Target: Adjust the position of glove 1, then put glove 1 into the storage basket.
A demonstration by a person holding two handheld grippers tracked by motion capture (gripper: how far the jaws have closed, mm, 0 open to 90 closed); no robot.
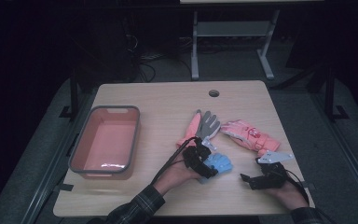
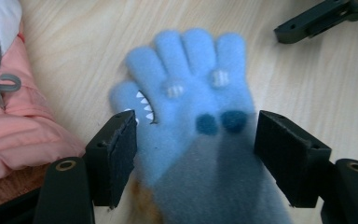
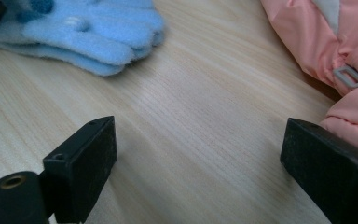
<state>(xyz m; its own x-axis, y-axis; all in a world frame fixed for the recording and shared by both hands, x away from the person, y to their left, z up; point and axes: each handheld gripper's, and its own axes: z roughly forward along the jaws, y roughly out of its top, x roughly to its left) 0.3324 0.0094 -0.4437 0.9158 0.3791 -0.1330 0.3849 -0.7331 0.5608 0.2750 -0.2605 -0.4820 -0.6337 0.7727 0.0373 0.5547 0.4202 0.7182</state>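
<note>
Left claw (image 2: 196, 140) wide open, straddling blue glove (image 2: 191, 93)

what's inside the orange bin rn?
The orange bin on the left of the table looks empty in the high view: bare floor with a glare streak. Its near wall hides the strip of floor just behind it. All gloves lie outside on the table.

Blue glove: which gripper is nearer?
Left. The left gripper has its open jaws on either side of the blue glove; the right gripper sits apart from it on bare table, also open.
</note>
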